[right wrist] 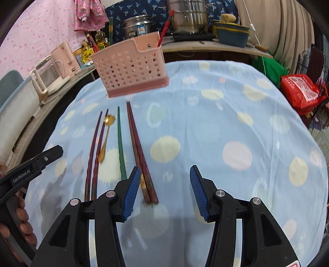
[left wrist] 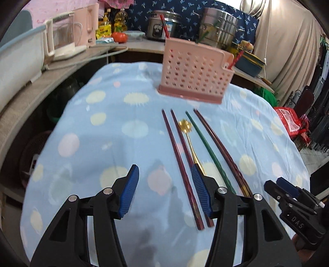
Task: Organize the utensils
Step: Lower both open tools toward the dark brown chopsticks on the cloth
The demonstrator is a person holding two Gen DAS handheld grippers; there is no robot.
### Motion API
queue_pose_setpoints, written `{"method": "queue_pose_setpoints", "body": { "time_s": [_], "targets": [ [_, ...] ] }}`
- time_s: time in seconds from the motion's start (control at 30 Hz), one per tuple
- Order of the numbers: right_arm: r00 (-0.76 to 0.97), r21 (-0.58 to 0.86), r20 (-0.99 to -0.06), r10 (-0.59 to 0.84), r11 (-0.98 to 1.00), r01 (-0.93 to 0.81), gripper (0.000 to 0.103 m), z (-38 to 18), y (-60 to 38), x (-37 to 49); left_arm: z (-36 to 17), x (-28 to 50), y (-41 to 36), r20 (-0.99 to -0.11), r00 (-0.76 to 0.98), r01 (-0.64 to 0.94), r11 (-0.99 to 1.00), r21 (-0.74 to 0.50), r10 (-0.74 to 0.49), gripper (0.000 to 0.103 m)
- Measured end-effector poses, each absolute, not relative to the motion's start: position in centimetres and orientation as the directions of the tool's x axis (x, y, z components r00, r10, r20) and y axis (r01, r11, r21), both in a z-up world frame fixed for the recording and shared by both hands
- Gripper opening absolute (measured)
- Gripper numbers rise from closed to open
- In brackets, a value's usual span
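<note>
On the blue dotted tablecloth (left wrist: 86, 156) lies a row of utensils: a dark red chopstick pair (left wrist: 176, 152), a gold spoon (left wrist: 183, 125), a green chopstick (left wrist: 205, 143) and a brown-red chopstick pair (left wrist: 218, 143). Behind them stands a pink perforated basket (left wrist: 195, 69) with a few chopsticks upright in it. My left gripper (left wrist: 164, 170) hovers open at the near ends of the dark red pair, its right finger over them. My right gripper (right wrist: 164, 167) is open, and the brown-red pair (right wrist: 144, 170) ends just inside its left finger. The basket (right wrist: 131, 69) stands at the far left in the right wrist view.
A counter behind the table holds steel pots (left wrist: 220, 26), a rice cooker (left wrist: 162, 24), oil bottles (left wrist: 120, 18) and a pink kettle (left wrist: 88, 24). A red bag (right wrist: 300, 92) sits past the table's right edge. A hand (right wrist: 20, 215) holds the left gripper.
</note>
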State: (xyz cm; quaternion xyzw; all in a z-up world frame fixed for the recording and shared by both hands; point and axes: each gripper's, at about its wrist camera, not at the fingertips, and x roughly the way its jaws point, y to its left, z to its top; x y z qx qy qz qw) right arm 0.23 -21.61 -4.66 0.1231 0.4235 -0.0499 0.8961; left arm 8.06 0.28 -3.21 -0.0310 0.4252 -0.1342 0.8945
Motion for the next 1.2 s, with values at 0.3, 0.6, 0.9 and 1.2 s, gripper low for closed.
{"method": "queue_pose_setpoints", "body": {
  "time_s": [0.3, 0.6, 0.9, 1.2],
  "targets": [
    [0.607, 0.197, -0.794, 0.026, 0.956, 0.217, 0.049, -6.6, -21.4, -1.6, -6.1, 5.4, -1.4, -0.787, 0.551, 0.239, 0.956, -0.167, -0.275, 0.051],
    [0.604, 0.201, -0.796, 0.027, 0.954, 0.222, 0.049, -6.7, -21.6, -2.1, -7.6, 5.0, -2.2, -0.803, 0.536, 0.254, 0.957, -0.141, -0.26, 0.051],
    [0.605, 0.198, -0.795, 0.029, 0.956, 0.215, 0.049, -6.6, -21.3, -2.1, -7.8, 4.7, -1.8, -0.796, 0.557, 0.254, 0.961, -0.107, -0.236, 0.049],
    [0.605, 0.193, -0.795, 0.039, 0.962, 0.192, 0.033, -6.7, -20.9, -1.1, -7.9, 4.9, -0.8, -0.786, 0.575, 0.244, 0.965, -0.098, -0.226, 0.035]
  ]
}}
